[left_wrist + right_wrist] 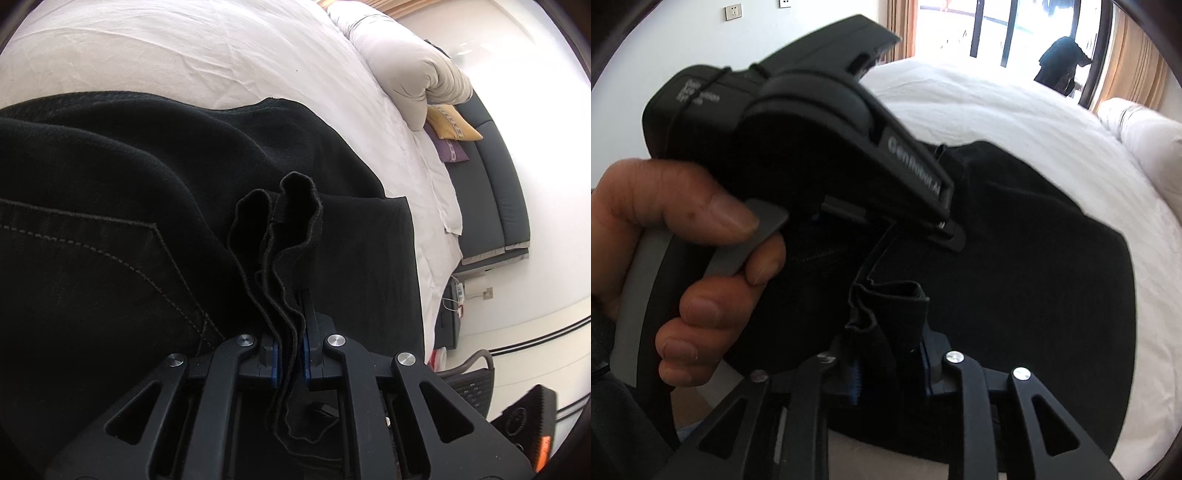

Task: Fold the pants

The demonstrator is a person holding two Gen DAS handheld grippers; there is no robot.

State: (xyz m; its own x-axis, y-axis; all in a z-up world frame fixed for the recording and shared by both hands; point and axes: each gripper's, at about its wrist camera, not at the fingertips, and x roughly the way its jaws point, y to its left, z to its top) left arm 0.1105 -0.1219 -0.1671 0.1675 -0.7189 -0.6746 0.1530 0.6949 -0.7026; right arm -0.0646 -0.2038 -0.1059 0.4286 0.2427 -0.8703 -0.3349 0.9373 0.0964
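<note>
Clamping a bunched stack of hem edges, the left gripper (pixel 290 332) has its blue-padded jaws closed down to a narrow gap filled by the black pants (pixel 129 206), whose rippled edges stand up ahead of the fingers. The pants spread over the white bed sheet (pixel 192 55), their far edge running across it and their right edge stopping short of the mattress side. Bare sheet lies open beyond, up to the rolled duvet (pixel 417 70). The right gripper (pixel 890 354) likewise pinches a folded wad of the same pants (pixel 1015 280), jaws drawn close on the cloth. The left hand (pixel 676 240) on its gripper's handle crowds just beside it, while white sheet (pixel 1015 110) stays open to the right.
</note>
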